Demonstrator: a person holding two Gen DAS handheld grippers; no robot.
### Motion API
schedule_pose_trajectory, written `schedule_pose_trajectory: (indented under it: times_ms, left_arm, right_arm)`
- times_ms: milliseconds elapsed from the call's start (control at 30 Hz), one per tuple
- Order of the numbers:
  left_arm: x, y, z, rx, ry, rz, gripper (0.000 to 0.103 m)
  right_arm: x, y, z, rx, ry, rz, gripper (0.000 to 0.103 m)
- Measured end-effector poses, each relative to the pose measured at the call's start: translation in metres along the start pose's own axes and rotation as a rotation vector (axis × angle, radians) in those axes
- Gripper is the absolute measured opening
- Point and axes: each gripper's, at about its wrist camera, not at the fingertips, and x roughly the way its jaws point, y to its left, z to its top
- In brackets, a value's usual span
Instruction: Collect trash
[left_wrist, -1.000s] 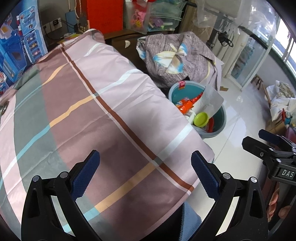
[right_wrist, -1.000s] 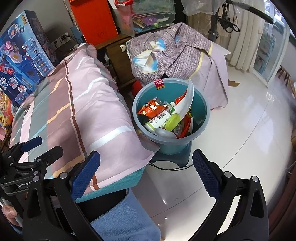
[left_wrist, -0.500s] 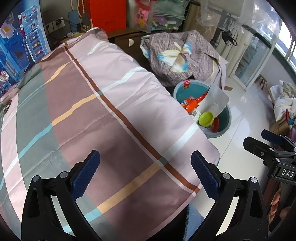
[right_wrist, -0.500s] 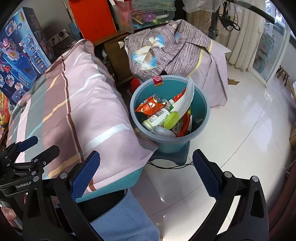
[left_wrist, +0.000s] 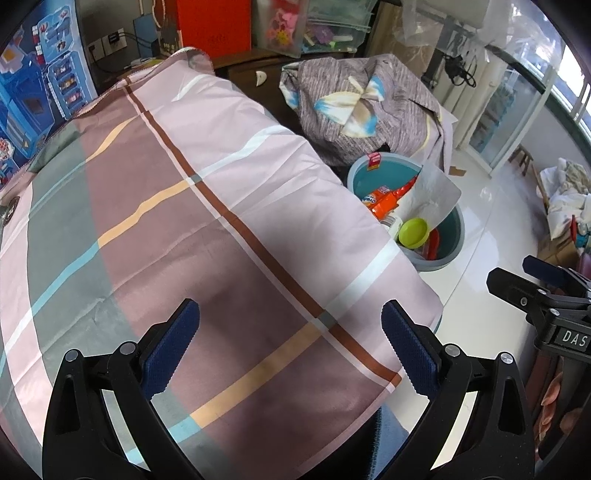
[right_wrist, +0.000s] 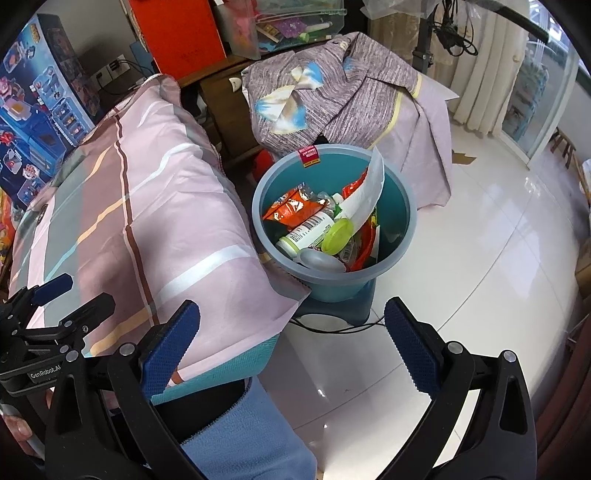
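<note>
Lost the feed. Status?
Both hand-held grippers, left and right, open, empty. Bin holds trash. Nothing in the way.

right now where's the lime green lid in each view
Left wrist view: the lime green lid sits right of centre, inside the teal bucket, below the white paper sheet.
Right wrist view: the lid is near the middle, on the trash in the bucket.
Shared landmark: the red sticker on the bucket's far rim.

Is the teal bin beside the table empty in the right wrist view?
No; the teal bin holds an orange wrapper, a bottle and a green lid.
</note>
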Motion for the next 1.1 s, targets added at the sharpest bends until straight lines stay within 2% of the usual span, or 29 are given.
schedule_pose_trajectory:
  times_ms: [1100]
  left_arm:
    - [0.014,0.002,-0.006,0.003,0.015,0.018,0.099]
  right_arm:
    - [0.015,-0.005,-0.002,0.006,0.014,-0.025,0.096]
